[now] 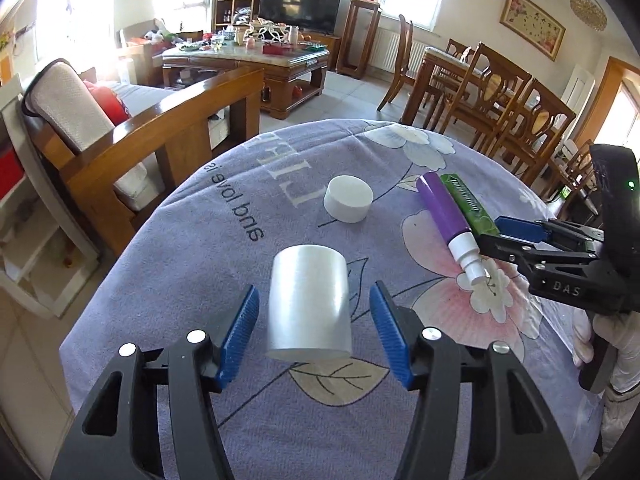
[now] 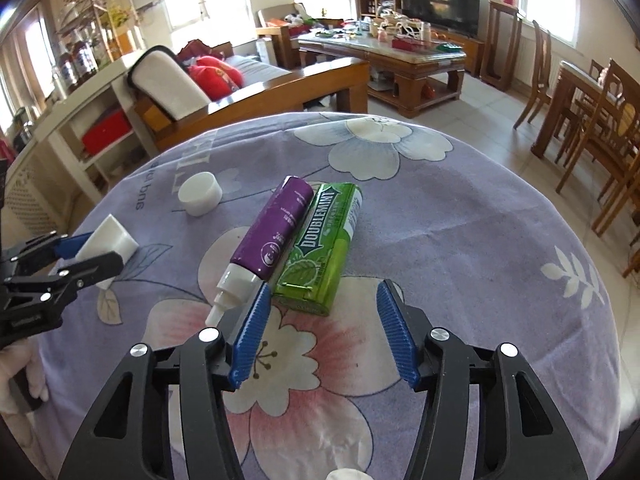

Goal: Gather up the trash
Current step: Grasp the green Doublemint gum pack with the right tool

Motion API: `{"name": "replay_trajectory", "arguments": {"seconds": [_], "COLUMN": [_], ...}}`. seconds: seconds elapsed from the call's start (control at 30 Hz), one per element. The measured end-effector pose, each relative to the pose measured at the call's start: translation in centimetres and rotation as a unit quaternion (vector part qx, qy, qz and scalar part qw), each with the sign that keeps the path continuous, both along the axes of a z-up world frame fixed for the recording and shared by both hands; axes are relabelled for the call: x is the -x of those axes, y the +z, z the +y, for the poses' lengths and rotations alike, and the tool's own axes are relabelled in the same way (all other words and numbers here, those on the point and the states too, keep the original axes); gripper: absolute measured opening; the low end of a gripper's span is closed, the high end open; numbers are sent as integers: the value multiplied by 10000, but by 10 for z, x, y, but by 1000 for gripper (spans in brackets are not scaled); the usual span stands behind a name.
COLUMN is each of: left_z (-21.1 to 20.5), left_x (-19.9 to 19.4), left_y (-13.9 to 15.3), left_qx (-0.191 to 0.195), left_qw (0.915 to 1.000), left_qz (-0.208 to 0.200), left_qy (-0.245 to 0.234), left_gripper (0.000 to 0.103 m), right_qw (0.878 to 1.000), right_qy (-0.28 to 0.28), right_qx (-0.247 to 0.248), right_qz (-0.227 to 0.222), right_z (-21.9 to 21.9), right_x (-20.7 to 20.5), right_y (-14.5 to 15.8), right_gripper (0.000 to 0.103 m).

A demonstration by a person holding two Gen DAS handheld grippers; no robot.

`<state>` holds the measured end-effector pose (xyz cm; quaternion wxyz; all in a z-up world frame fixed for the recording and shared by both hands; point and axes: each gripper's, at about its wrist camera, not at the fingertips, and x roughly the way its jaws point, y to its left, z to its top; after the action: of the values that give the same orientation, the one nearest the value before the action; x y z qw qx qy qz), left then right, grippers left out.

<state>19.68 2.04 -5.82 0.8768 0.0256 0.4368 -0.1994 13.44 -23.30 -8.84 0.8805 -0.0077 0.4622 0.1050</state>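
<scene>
- Lilac floral tablecloth [image 1: 192,240] under everything. Left wrist view: left gripper [image 1: 314,332] spread wide around a white cylinder [image 1: 308,304], pads clear of its sides. Beyond the cylinder, a white cap [image 1: 348,198]; right of the cap, a purple spray bottle [image 1: 442,210].
- Right wrist view: right gripper [image 2: 324,328] spread apart, straddling the near end of a green Doublemint pack [image 2: 324,248], without contact. Purple bottle touching the pack's left side.

A purple floral cloth [image 2: 460,220] covers the table — on it lie a white cup [image 1: 308,304], white cap [image 1: 348,199], purple bottle [image 2: 276,228] and green gum pack [image 2: 324,244], seemingly touching.
</scene>
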Motion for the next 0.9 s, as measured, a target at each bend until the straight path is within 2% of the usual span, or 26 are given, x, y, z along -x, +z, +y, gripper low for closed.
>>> {"name": "replay_trajectory", "arguments": {"seconds": [0.23, 0.33, 0.4, 0.57, 0.77, 0.9], "left_z": [3, -1, -2, 2, 5, 2], "left_x": [-2, -2, -2, 0, 15, 28], "left_y": [0, -1, 0, 4, 18, 25], "left_qx": [70, -18, -27, 143, 214, 455], "left_qw": [10000, 10000, 10000, 9999, 9981, 9966], "left_qz": [41, 44, 41, -31, -564, -691], "left_qy": [4, -54, -56, 48, 134, 55], "left_gripper": [43, 40, 40, 40, 40, 40], "right_qw": [10000, 9998, 9998, 9999, 9990, 9976], "right_qy": [-33, 8, -5, -63, -67, -57], "right_qx": [58, 191, 151, -133, -386, -569], "right_qz": [-22, -101, -119, -41, -194, -380], "right_z": [3, 5, 2, -8, -18, -31], "right_x": [-11, -13, -13, -11, 14, 41], "right_y": [-2, -3, -3, 0, 18, 36], "right_gripper": [52, 34, 32, 31, 31, 31]}}
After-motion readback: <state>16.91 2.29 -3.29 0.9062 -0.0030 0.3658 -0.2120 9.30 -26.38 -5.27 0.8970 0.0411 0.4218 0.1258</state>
